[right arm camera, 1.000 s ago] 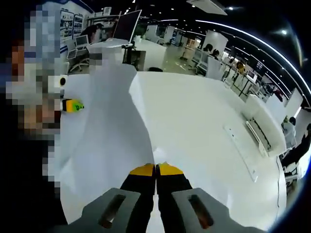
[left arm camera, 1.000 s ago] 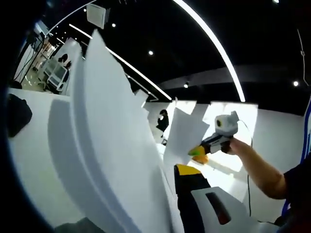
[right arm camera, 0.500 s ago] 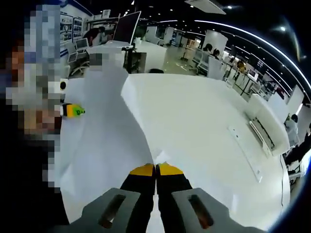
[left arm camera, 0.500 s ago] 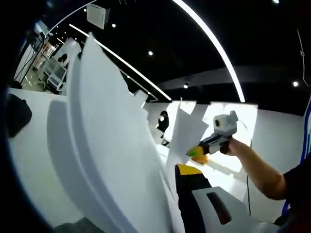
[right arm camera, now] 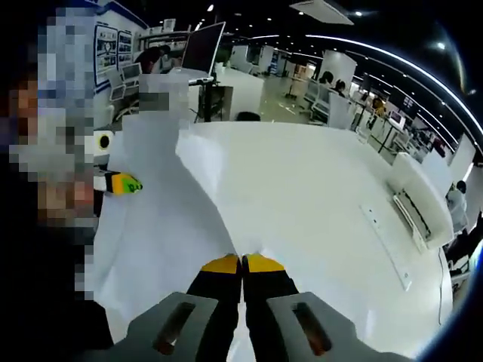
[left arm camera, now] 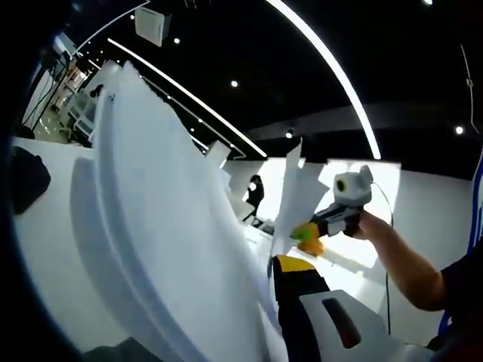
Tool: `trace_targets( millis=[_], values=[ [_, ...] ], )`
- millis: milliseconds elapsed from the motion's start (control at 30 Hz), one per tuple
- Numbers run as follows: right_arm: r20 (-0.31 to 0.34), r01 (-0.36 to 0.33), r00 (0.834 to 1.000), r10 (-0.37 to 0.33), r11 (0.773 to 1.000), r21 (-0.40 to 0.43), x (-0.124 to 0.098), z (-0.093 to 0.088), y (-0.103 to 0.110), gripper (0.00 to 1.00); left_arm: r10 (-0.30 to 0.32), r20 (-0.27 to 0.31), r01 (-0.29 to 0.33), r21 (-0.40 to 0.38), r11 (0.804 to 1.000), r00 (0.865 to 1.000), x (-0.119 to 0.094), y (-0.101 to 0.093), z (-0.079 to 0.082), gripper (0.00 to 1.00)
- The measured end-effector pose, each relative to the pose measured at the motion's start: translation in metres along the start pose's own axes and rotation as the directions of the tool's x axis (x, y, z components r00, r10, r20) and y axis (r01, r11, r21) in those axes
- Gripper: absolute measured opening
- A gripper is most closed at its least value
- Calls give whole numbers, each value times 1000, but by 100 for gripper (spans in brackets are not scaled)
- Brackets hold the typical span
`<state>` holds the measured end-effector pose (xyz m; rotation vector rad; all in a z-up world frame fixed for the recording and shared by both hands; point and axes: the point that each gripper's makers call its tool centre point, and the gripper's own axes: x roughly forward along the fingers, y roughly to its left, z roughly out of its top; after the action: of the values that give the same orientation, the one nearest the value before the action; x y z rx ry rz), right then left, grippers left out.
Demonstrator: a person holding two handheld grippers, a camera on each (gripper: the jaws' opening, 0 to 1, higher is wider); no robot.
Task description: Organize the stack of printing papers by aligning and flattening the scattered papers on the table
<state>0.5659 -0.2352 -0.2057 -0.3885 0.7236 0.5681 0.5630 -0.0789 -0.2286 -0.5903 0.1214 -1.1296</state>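
Note:
A thick stack of white printing papers stands lifted and bowed across the left gripper view, hiding one jaw of my left gripper; its yellow-tipped other jaw presses against the sheets. My right gripper comes in from the right, held by a hand, and pinches the far edge of the sheets. In the right gripper view my right gripper is shut on the near edge of the papers. They sweep away to the upper left, where the left gripper holds them above the white table.
A person's forearm reaches in from the right. A dark bag lies on the table at the left. A flat white keyboard-like bar and a white box sit at the table's right side. Desks and a monitor stand behind.
The far sheets in the right gripper have swung more upright and narrower, and the right gripper has risen slightly. The stack's top edge has leaned further left. Both grips hold.

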Motion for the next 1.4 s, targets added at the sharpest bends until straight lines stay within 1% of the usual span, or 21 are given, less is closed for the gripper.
trace_targets(
  millis=[67, 167, 233, 300, 533, 867, 1033, 1167, 1400],
  values=[
    [6, -4, 1000, 4, 1000, -3, -2, 3, 5, 0, -1, 0, 1, -3, 1000, 1000, 0, 0, 0, 19],
    [27, -25, 999, 25, 1000, 8, 0, 14, 14, 0, 1, 0, -1, -4, 1000, 1000, 0, 0, 0, 19],
    [31, -32, 999, 31, 999, 12, 1, 16, 19, 0, 2, 2, -2, -4, 1000, 1000, 0, 1, 0, 19],
    [30, -39, 999, 39, 999, 13, 3, 16, 23, 0, 2, 3, -2, -4, 1000, 1000, 0, 1, 0, 19],
    [12, -50, 999, 50, 998, -45, 8, 13, 39, 0, 3, 3, -3, -3, 1000, 1000, 0, 1, 0, 19],
    [-22, -87, 996, 86, 995, -42, 20, 11, 57, 0, 3, 4, -3, -2, 1000, 1000, 0, 1, 0, 19],
    [-50, -109, 993, 107, 993, -40, 26, 5, 66, 0, 0, 13, 0, -4, 1000, 1000, -1, 1, 2, 19],
    [-67, -114, 992, 110, 992, -57, 29, 3, 70, 0, -1, 13, 1, -3, 1000, 1000, -1, 1, 2, 19],
    [-68, -126, 990, 121, 990, -68, 32, 5, 74, 0, -1, 12, 1, -3, 1000, 1000, 0, 1, 2, 19]
  ],
)
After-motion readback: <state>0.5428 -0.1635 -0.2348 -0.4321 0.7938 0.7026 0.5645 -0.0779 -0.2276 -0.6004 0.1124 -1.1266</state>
